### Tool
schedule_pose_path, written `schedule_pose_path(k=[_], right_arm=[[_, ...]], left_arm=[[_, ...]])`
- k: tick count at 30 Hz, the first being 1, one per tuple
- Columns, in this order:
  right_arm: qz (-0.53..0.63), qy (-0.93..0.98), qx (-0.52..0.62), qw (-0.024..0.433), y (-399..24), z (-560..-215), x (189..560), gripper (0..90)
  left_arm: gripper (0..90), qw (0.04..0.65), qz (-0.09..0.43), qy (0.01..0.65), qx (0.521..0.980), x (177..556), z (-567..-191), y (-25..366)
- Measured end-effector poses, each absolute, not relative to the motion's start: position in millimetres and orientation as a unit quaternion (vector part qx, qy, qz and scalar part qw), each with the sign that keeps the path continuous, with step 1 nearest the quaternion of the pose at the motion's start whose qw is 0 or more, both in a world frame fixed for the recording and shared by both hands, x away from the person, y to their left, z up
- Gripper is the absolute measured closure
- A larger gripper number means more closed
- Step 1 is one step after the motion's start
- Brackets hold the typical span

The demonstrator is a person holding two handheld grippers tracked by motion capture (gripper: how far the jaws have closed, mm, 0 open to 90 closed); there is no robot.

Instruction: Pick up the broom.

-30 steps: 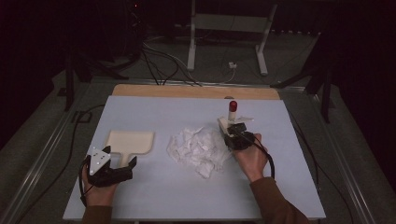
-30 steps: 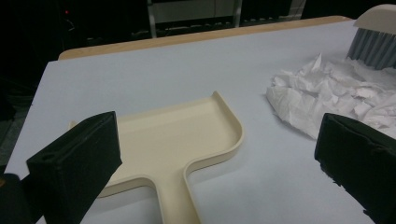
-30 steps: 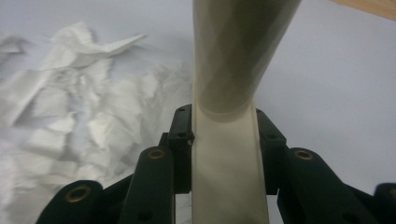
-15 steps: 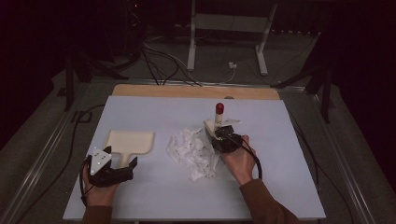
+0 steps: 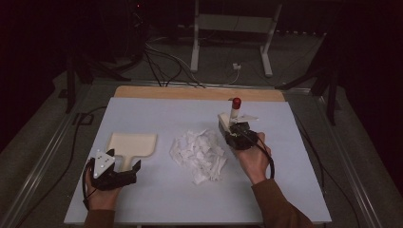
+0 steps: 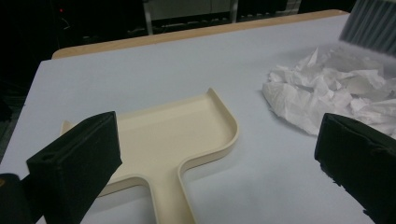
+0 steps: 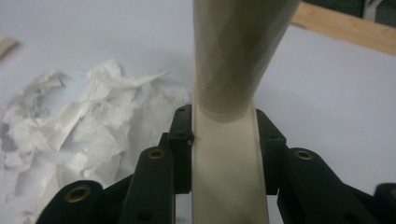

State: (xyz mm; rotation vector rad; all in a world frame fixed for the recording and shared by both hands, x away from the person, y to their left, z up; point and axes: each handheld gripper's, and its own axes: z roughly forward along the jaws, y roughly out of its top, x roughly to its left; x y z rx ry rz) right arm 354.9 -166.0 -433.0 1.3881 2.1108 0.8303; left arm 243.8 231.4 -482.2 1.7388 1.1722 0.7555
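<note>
The tabletop (image 5: pixel 142 209) was a pale sheet with a bare wooden strip along its far edge. Open surface lay on all sides of the things on it: a wide bare band ran toward the far edge, another lay along the near edge between the two forearms, and the right-hand margin stood free.

A heap of torn white paper scraps (image 5: pixel 198 153) sat about mid-tabletop. The cream dustpan (image 5: pixel 133 145) lay flat to its left, well apart from the heap, its handle pointing toward the near edge.

The left tongs (image 5: pixel 124 160) rested low near the left front corner, just beside the dustpan's handle. In the left gripper view the jaws stood wide apart with nothing between them, one over the pan's corner, the other toward the scraps.

The right tongs (image 5: pixel 231 122) were clamped on the cream handle of a small brush (image 7: pixel 229 154), pads pressing both flanks. The brush (image 5: pixel 234 114) stood upright, red tip up, just right of the heap, the right hand (image 5: pixel 252 159) behind it with forearm angled in from the near edge.
</note>
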Motion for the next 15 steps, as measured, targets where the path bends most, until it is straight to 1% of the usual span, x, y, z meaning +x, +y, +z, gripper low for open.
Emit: schedule_pose_path(k=[5, 15], right_arm=[[0.33, 0.763, 0.507, 0.226, -166, -421, 353, 67.2], [0.356, 0.77, 0.484, 0.214, -133, -409, 349, 67.2]], left_arm=[[1.3, 0.441, 0.304, 0.472, 0.7, 244, -482, 231], [1.3, 0.441, 0.304, 0.473, 0.699, 243, -482, 232]])
